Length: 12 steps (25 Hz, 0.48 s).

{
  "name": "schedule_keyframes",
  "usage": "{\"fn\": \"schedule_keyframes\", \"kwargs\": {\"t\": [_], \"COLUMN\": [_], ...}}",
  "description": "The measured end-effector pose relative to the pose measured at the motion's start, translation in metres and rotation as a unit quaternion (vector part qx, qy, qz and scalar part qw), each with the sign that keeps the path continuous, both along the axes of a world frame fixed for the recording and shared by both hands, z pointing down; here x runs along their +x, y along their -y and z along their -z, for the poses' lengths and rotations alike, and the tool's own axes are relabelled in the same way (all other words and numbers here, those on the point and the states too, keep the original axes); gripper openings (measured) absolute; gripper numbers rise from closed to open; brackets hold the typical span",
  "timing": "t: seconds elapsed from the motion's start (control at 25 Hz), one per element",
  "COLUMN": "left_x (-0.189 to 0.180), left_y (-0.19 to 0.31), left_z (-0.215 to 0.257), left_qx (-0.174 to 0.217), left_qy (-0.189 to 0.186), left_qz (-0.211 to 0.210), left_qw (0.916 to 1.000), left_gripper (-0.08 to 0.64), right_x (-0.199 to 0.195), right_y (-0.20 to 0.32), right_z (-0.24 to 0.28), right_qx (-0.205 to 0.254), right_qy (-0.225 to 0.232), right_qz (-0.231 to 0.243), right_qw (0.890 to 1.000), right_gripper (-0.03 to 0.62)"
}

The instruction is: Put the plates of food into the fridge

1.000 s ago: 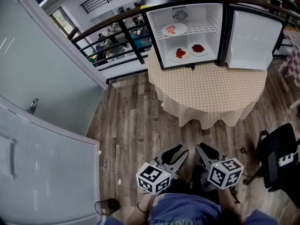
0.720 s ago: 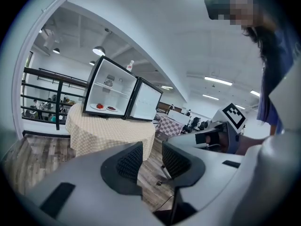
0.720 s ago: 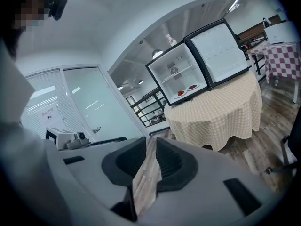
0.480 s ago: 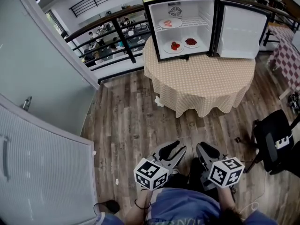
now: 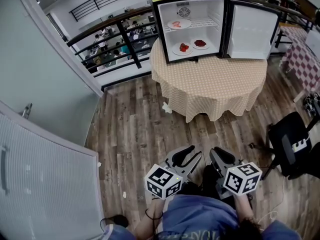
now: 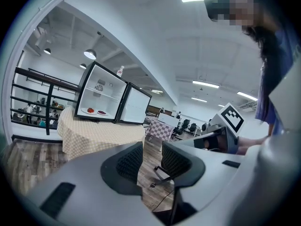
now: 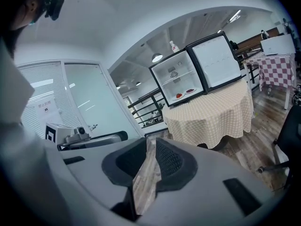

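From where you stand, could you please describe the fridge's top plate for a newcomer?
An open fridge stands on the round, cloth-covered table. The plate lies alone on its upper wire shelf; two other plates sit side by side below.

bright even ceiling light, soft shadows, strong fisheye bending, dark vignetted corners

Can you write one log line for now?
fridge: open | plates: three inside | left gripper: open, empty | right gripper: open, empty
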<state>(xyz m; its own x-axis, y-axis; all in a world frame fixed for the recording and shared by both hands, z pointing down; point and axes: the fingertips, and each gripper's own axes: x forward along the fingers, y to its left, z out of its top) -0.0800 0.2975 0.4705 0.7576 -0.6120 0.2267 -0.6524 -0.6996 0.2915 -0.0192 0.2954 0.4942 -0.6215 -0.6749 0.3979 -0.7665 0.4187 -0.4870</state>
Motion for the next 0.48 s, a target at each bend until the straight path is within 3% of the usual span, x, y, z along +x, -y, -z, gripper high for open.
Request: {"fn": "schedule_keyframes", "kwargs": {"t": [0.48], "left_x": [0.0037], "left_y": [0.0005], "left_z": [0.0039], "left_qx": [0.005], "left_qy": [0.0], "left_qz": [-0.009], "left_qw": [0.9999], "left_gripper": [0.138], "right_x": [0.0038], "right_y": [0.0033], "right_z": [0.0065], "right_qx": [0.007], "right_qy": [-0.008], "right_qz": [-0.009], "right_qw": [1.0], "right_gripper": [0.074]}}
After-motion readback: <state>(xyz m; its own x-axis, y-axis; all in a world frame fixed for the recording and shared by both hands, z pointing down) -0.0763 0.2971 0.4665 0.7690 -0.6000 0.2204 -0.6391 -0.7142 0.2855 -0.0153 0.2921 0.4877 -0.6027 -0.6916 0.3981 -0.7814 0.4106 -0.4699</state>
